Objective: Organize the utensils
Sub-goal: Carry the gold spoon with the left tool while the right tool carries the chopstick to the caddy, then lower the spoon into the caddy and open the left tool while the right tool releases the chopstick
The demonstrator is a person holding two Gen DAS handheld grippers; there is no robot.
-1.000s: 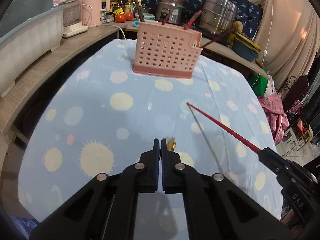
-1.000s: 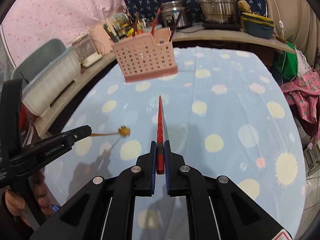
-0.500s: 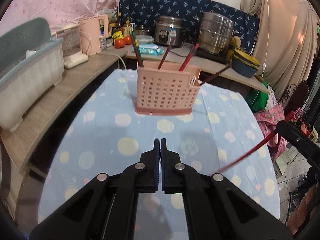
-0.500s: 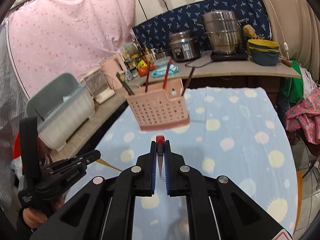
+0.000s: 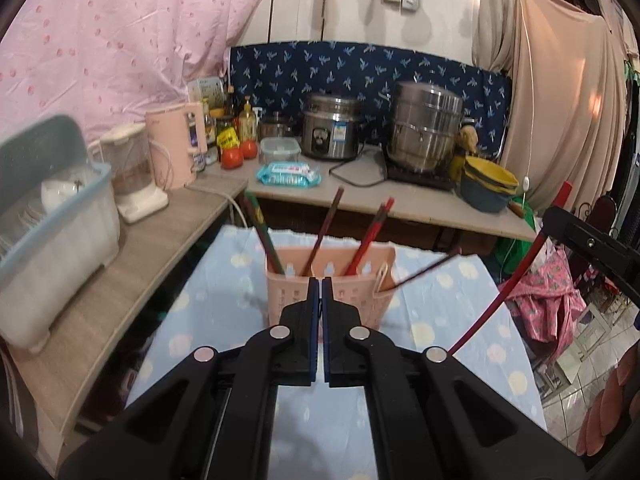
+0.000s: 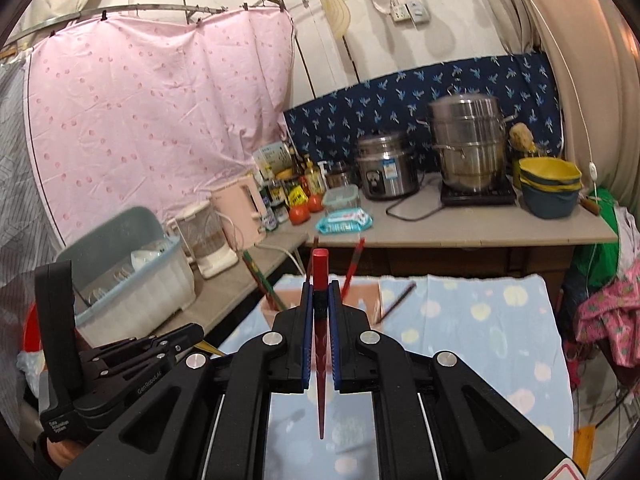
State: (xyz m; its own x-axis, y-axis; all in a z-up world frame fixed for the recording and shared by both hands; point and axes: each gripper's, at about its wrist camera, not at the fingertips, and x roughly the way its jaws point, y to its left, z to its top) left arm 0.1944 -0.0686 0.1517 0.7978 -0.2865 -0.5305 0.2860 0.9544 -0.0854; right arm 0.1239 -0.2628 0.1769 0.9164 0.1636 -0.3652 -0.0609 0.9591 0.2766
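A pink perforated utensil basket (image 5: 360,284) stands on the table with several chopsticks sticking out of it; it also shows in the right wrist view (image 6: 280,300), partly hidden. My right gripper (image 6: 319,292) is shut on a red chopstick (image 6: 320,344), thick end up and tip pointing down toward me. The same red chopstick (image 5: 504,284) hangs from the right gripper (image 5: 560,220) in the left wrist view. My left gripper (image 5: 321,284) is shut in front of the basket. In the right wrist view the left gripper (image 6: 196,332) holds a thin yellowish stick (image 6: 212,347).
The table has a blue spotted cloth (image 5: 460,320). A counter behind holds a rice cooker (image 5: 330,132), a steel steamer pot (image 5: 426,128), bowls (image 5: 486,186), a pink kettle (image 5: 176,144) and a dish bin (image 5: 52,232). Pink clothes (image 5: 548,300) lie at the right.
Both grippers have risen and tilted up, so the views now show the counter and wall. The red chopstick swung from pointing forward to hanging tip-down.
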